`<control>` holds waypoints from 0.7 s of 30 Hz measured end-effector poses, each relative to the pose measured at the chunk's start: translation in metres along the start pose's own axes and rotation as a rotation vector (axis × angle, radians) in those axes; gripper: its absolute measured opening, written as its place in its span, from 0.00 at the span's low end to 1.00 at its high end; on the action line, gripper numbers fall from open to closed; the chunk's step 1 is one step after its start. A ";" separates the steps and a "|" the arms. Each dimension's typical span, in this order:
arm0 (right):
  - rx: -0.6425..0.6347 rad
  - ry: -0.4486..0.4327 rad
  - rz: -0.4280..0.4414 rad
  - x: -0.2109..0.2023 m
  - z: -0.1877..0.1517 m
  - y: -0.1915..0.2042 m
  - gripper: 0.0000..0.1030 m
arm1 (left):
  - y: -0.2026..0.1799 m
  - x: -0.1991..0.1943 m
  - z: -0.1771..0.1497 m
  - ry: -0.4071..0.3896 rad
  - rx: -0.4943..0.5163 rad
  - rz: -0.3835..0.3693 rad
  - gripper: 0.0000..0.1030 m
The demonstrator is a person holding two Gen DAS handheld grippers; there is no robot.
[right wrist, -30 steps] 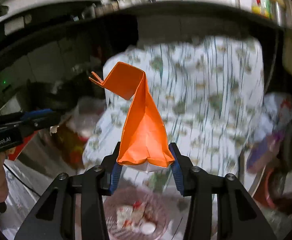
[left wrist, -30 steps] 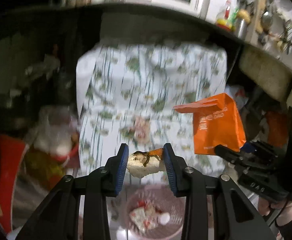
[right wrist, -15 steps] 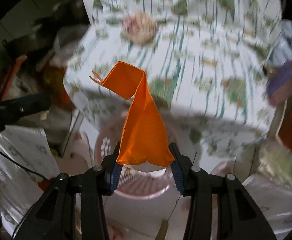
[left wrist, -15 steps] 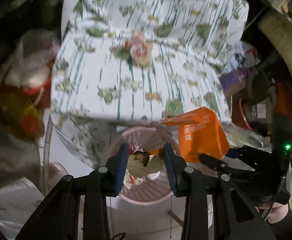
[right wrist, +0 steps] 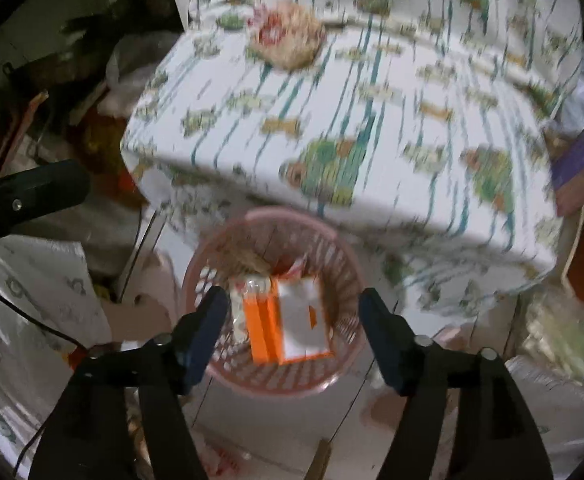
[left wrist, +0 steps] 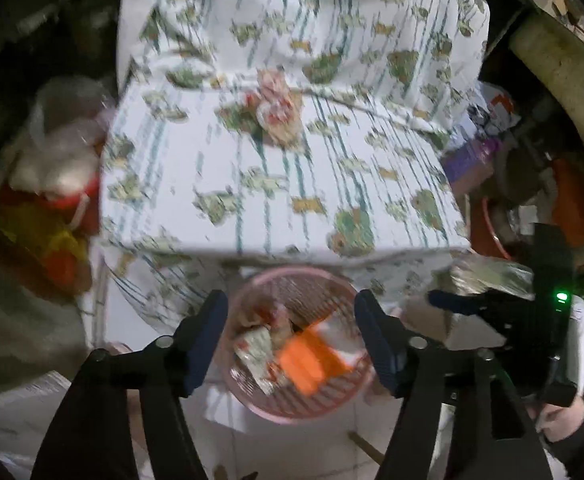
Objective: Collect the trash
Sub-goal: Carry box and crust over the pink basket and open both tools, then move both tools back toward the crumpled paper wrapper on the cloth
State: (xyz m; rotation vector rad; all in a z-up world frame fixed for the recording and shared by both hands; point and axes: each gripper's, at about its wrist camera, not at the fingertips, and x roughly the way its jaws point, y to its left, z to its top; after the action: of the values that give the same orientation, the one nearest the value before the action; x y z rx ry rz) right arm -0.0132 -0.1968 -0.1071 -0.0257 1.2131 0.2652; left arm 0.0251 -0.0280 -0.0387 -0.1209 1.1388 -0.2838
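While both grippers hang over the pink lattice basket (right wrist: 276,300), the left gripper (left wrist: 288,336) and right gripper (right wrist: 292,320) gape wide, empty. Inside lies the creased orange paper bag (right wrist: 288,328) among crumpled wrappers (left wrist: 256,344): the drop looks done. At twelve o'clock, on the floral tablecloth (left wrist: 276,184), a wadded scrap (left wrist: 276,112) likely wants a pinch next.

— Can any lettering be read on the orange folded paper bag (right wrist: 284,322) in the pink plastic mesh basket (right wrist: 343,368)?
— None can be read; everything is blurred.
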 end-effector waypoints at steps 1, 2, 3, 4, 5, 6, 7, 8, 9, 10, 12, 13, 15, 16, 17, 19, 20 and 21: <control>-0.013 -0.022 -0.021 -0.004 0.002 0.002 0.71 | 0.000 -0.004 0.001 -0.024 0.004 0.025 0.67; -0.023 -0.041 -0.038 -0.007 0.003 0.004 0.73 | 0.001 -0.007 0.003 -0.048 0.010 0.051 0.67; -0.029 -0.059 -0.050 -0.009 0.005 0.004 0.74 | 0.001 -0.010 0.004 -0.065 0.016 0.070 0.68; -0.029 -0.076 -0.056 -0.012 0.006 0.004 0.74 | 0.001 -0.013 0.005 -0.085 0.025 0.092 0.68; -0.025 -0.087 -0.053 -0.014 0.007 0.004 0.75 | 0.000 -0.016 0.006 -0.106 0.034 0.116 0.69; -0.021 -0.093 -0.044 -0.016 0.008 0.004 0.76 | 0.000 -0.019 0.006 -0.127 0.042 0.138 0.69; -0.017 -0.097 -0.034 -0.017 0.009 0.004 0.76 | 0.000 -0.021 0.007 -0.142 0.048 0.152 0.70; -0.013 -0.104 -0.030 -0.019 0.009 0.004 0.76 | -0.001 -0.025 0.007 -0.163 0.056 0.168 0.72; -0.006 -0.114 -0.029 -0.021 0.010 0.003 0.77 | -0.001 -0.026 0.007 -0.175 0.061 0.176 0.73; -0.002 -0.124 -0.031 -0.023 0.010 0.003 0.79 | -0.002 -0.029 0.008 -0.194 0.065 0.186 0.76; 0.001 -0.150 -0.041 -0.028 0.011 0.004 0.82 | -0.003 -0.034 0.009 -0.223 0.067 0.198 0.80; 0.002 -0.162 -0.047 -0.029 0.011 0.006 0.83 | -0.003 -0.036 0.009 -0.237 0.067 0.204 0.82; 0.003 -0.191 -0.060 -0.034 0.013 0.007 0.87 | -0.003 -0.040 0.010 -0.264 0.063 0.216 0.82; 0.003 -0.207 -0.070 -0.036 0.014 0.007 0.89 | -0.003 -0.042 0.010 -0.276 0.062 0.224 0.82; 0.002 -0.223 -0.079 -0.039 0.015 0.008 0.89 | -0.002 -0.045 0.011 -0.295 0.060 0.237 0.82; -0.005 -0.255 -0.095 -0.044 0.016 0.009 0.90 | -0.002 -0.050 0.010 -0.327 0.056 0.261 0.82; -0.012 -0.268 -0.101 -0.046 0.016 0.010 0.90 | -0.002 -0.054 0.010 -0.352 0.055 0.277 0.82; -0.018 -0.277 -0.105 -0.048 0.017 0.011 0.90 | -0.003 -0.056 0.009 -0.368 0.056 0.286 0.82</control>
State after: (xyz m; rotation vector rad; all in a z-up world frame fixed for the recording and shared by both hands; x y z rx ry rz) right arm -0.0155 -0.1920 -0.0556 -0.0664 0.9304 0.1808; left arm 0.0115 -0.0150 0.0151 0.0394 0.7696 -0.0345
